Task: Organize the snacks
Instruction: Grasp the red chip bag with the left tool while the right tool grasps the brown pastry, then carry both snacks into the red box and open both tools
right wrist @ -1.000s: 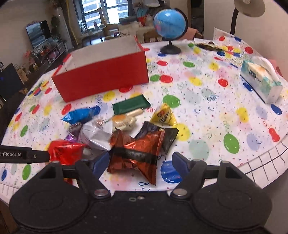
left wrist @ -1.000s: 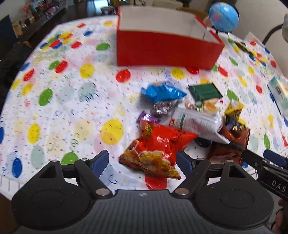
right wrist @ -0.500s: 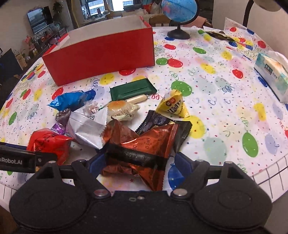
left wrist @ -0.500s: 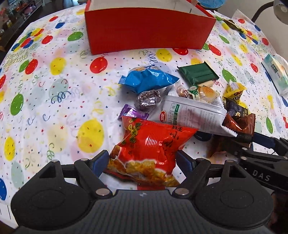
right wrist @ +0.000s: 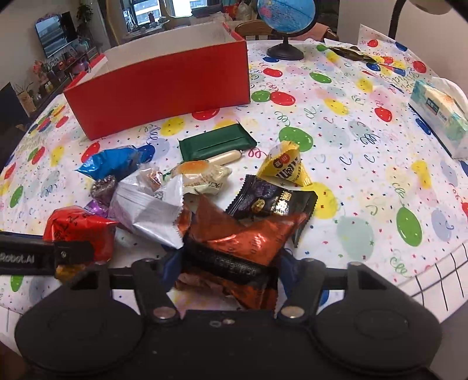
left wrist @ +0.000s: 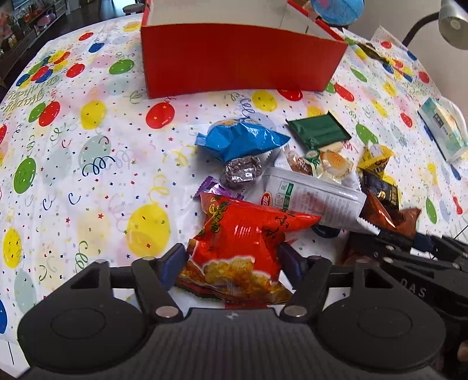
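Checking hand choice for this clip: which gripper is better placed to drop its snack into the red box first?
Probably left. Both jaws have just been closing on packets: left gripper on the red chip bag, right gripper on the copper-brown packet. The red box lies straight ahead of the left; for the right, it's off to one side.

A living room is seen beyond a tabletop (right wrist: 365,152) covered by a balloon-printed cloth.

Daylit windows (right wrist: 152,13) are set at the far end, and a television (right wrist: 54,32) is placed on a low cabinet (right wrist: 63,68) crowded with small ornaments along the left side. A dark floor (left wrist: 79,16) is glimpsed past the tabletop's edge. A wooden chair back (right wrist: 253,29) is visible behind the tabletop. A desk lamp (left wrist: 452,22) is bent over the right corner, before a pale wall (right wrist: 438,43).
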